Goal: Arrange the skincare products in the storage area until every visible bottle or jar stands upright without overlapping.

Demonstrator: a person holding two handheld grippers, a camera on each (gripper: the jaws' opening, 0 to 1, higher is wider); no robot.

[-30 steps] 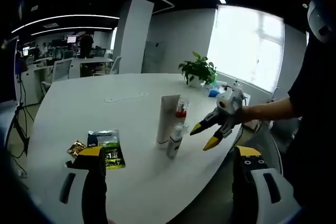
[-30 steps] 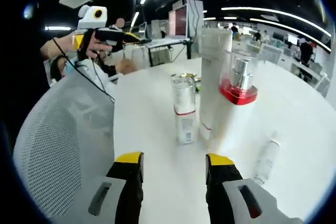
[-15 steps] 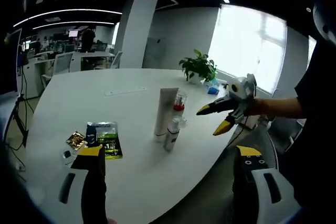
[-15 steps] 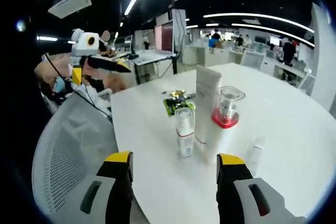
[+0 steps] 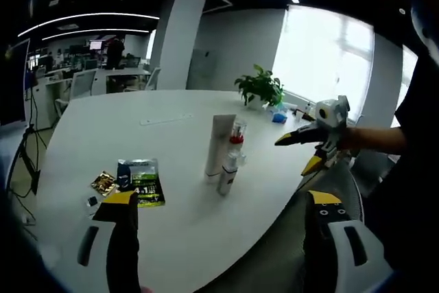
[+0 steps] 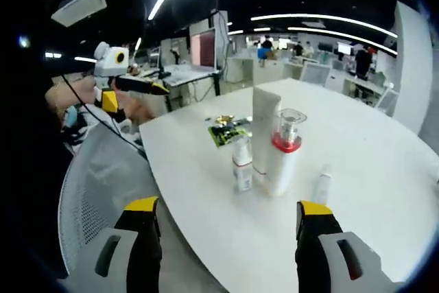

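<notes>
Standing upright: flat white tube [image 6: 264, 132], clear-capped bottle [image 6: 283, 152].

White table [image 5: 103, 142]: tube [image 5: 219, 144], two bottles [image 5: 228, 173], green packet [image 5: 143, 182], plant [image 5: 259, 90]

We see bare table [image 6: 384, 162] all around the cluster: tube [image 6: 264, 132], pump bottle [image 6: 283, 156] and small bottle [image 6: 241, 164] stand tight together. A slim vial [image 6: 322, 183], seemingly upright, and sachets [image 5: 140, 182] sit apart.
</notes>
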